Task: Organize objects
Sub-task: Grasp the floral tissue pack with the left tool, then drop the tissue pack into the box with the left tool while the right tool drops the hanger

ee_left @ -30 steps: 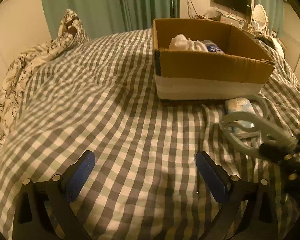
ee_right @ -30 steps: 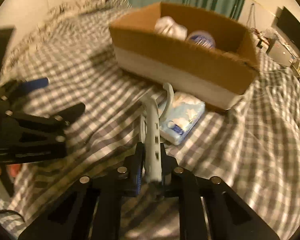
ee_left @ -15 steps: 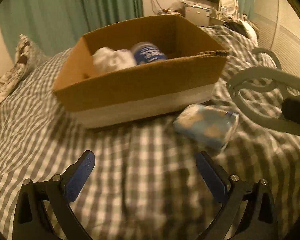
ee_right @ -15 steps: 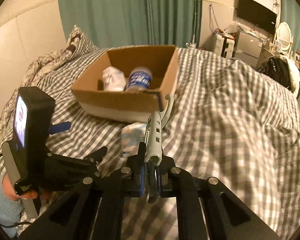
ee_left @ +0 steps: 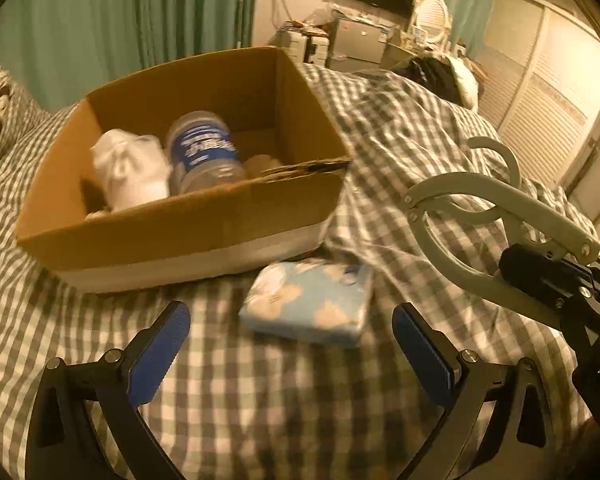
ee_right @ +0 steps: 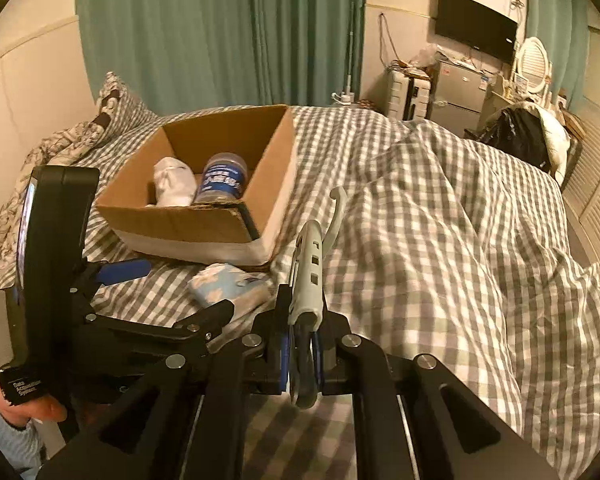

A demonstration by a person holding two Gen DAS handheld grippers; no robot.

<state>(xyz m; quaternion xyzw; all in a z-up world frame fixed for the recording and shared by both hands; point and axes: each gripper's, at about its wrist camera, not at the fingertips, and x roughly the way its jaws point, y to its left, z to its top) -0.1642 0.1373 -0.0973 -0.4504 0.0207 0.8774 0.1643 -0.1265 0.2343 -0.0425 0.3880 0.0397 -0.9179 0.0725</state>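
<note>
Tissue pack (ee_left: 314,306) — pale blue with a light pattern — lies flat on the checked bed cover (ee_left: 260,392), just in front of the near right corner of the cardboard box (ee_left: 188,236). The box sits open-topped on the bed; inside it are a white bundle (ee_left: 130,170) (cloth or a bag, too blurred to say) and a clear bottle with a blue label (ee_left: 204,152), side by side against the near wall.

The left gripper (ee_left: 292,350) hovers low over the cover with its blue-padded fingers (ee_left: 158,352) spread wide, holding nothing; the tissue pack sits just ahead of the gap between them, and whether either finger touches it cannot be told. In the right wrist view the same gripper (ee_right: 172,292) shows from the side, a hand (ee_right: 24,404) wrapped round its handle at the lower left.

The right gripper (ee_right: 302,350) has its fingers pinching a grey plastic hanger (ee_right: 310,276), which stands edge-on and rises from between them — its hook (ee_right: 336,208) curls at the top. From the left wrist view the hanger (ee_left: 476,208) hangs in the air to the right of the box, clear of the cover.

Green curtains (ee_right: 220,32) hang behind the bed.
</note>
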